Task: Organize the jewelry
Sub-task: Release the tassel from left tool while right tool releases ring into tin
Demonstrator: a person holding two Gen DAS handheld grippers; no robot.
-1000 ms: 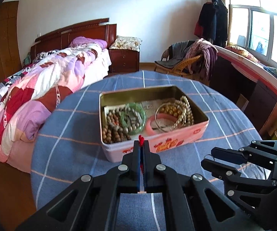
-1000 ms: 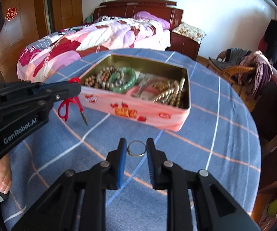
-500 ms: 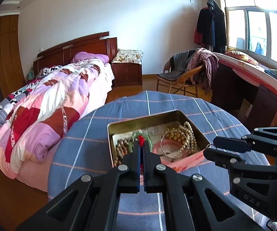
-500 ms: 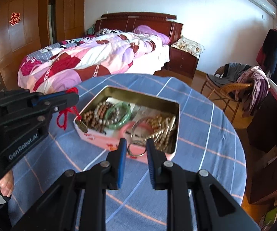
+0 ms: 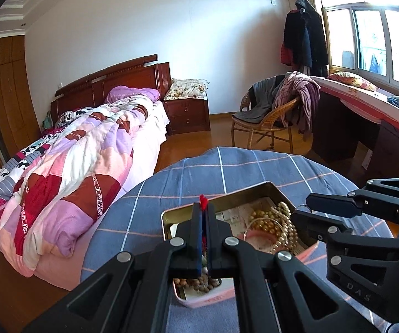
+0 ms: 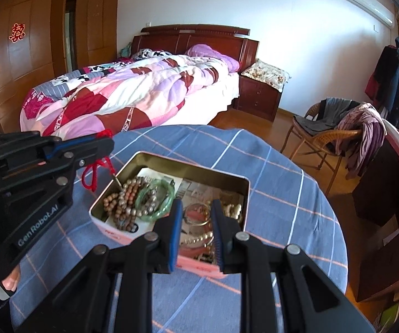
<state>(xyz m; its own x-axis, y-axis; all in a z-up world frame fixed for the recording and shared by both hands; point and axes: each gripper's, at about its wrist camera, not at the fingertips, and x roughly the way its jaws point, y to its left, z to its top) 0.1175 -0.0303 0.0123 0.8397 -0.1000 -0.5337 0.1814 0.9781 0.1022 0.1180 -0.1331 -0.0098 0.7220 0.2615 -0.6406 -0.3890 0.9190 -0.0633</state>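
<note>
Well, most of the jewelry looks put away: the pink tin [image 6: 171, 163] sits open toward the near edge of the round table [image 6: 268, 194], and inside I count a wooden bead strand [image 6: 118, 205] and a green bangle [image 6: 157, 202] at its left end and gold bead bracelets [image 5: 280, 222] at its right end.

Two pieces are not yet in. My left gripper [image 5: 204, 211] is clamped tight on a red cord [image 6: 96, 172], which dangles over the tin's left corner; its small metal end reaches just inside the rim, near the wooden beads.

My right gripper [image 6: 198, 216] hovers over the tin's near right part with its jaws a little apart. A thin ring [image 6: 197, 215] shows between them, but I cannot tell whether it is pinched or lying among the pieces below.

By my reckoning, what is left is lowering the cord in, settling the ring, then backing both tools away. No lid is in view.
</note>
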